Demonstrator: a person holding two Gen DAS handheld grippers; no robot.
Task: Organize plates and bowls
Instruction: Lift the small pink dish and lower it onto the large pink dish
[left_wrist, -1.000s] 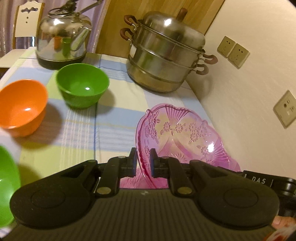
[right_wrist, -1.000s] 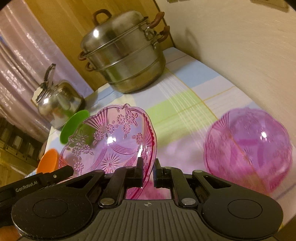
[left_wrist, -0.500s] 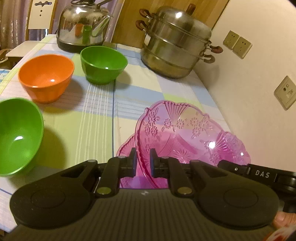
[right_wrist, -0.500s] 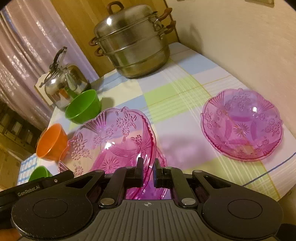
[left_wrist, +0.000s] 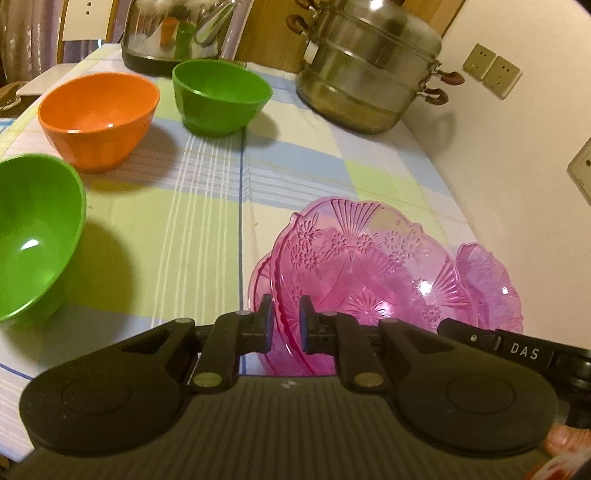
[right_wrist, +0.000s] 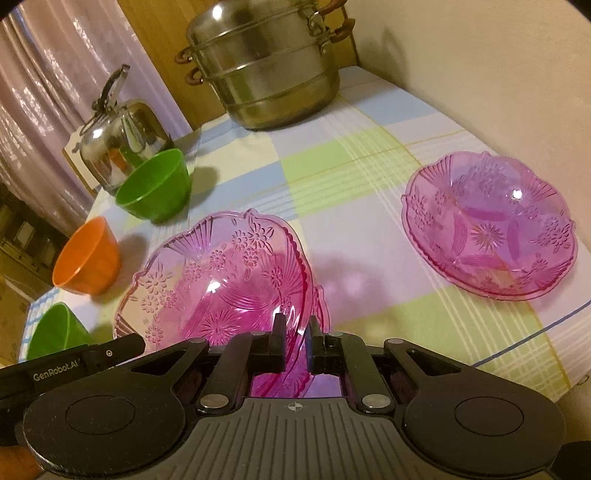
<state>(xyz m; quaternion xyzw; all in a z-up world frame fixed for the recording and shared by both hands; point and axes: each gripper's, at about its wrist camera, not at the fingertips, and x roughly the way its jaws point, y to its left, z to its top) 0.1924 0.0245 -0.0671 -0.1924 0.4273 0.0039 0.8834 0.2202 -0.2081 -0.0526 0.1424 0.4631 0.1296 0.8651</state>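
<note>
Both grippers hold one pink glass plate (left_wrist: 362, 273) by opposite rims. My left gripper (left_wrist: 286, 325) is shut on its near rim; my right gripper (right_wrist: 295, 343) is shut on its other rim, and the plate (right_wrist: 221, 280) shows in the right wrist view too. It sits just over a second pink plate (left_wrist: 258, 280), whose edge shows beneath. A third pink plate (right_wrist: 487, 229) lies on the table to the right and also shows in the left wrist view (left_wrist: 491, 284). An orange bowl (left_wrist: 98, 114) and two green bowls (left_wrist: 219, 94) (left_wrist: 33, 236) stand to the left.
A steel steamer pot (left_wrist: 369, 70) and a steel kettle (left_wrist: 173, 33) stand at the back of the checked tablecloth (left_wrist: 184, 206). The wall with sockets (left_wrist: 491, 70) runs along the right side. The table's front edge (right_wrist: 546, 369) is near the third plate.
Both grippers have lowered the held pink plate toward the table, onto the plate beneath. The views have pulled back and tilted down, so more bowls and the third plate show.
</note>
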